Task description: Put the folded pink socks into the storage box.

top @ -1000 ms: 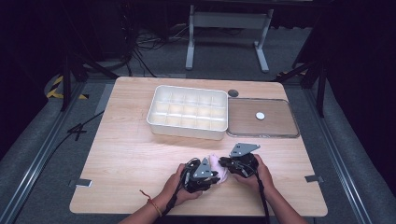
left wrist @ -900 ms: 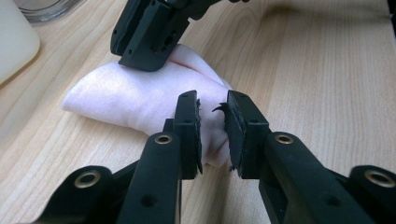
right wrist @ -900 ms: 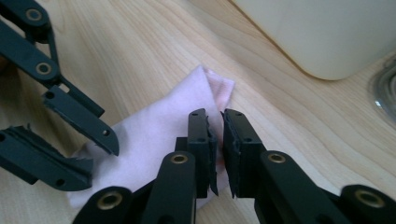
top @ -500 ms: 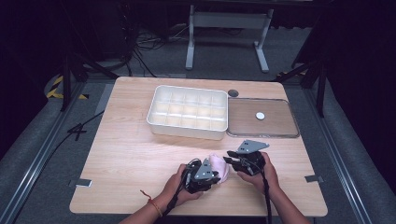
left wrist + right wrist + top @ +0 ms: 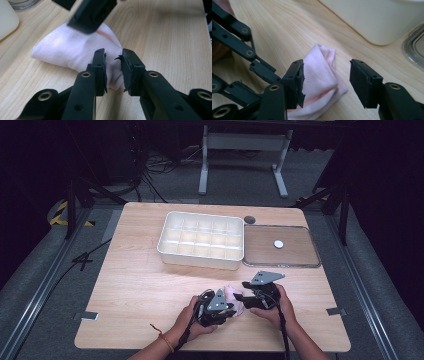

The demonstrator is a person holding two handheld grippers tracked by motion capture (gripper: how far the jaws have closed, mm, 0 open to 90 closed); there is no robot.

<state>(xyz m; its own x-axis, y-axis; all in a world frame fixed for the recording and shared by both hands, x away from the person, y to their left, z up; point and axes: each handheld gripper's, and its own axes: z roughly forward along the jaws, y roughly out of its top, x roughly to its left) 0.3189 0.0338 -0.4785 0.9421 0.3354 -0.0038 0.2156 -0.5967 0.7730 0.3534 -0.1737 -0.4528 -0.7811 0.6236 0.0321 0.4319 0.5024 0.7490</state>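
A pale pink folded cloth (image 5: 230, 292) lies on the wooden table (image 5: 140, 285) near the front edge, between my two grippers. My left gripper (image 5: 113, 72) is shut on a fold at the near end of the cloth (image 5: 70, 50), which is pinched between its pads. My right gripper (image 5: 329, 82) stands open around the cloth (image 5: 319, 75); its jaws have just been opening, and the right pad is clear of the fabric. In the high view the left gripper (image 5: 231, 309) and the right gripper (image 5: 243, 298) face each other across the cloth.
A white tray (image 5: 200, 255) divided into several compartments stands at mid-table. Its clear lid (image 5: 295, 252) lies flat to the right with a small white disc (image 5: 278, 243) on it. A dark round spot (image 5: 249, 219) sits behind the tray. Bare table lies to the left.
My right gripper's jaws have spread apart and let go of the cloth, and that hand has shifted slightly right. The left gripper has kept its grip and its place.
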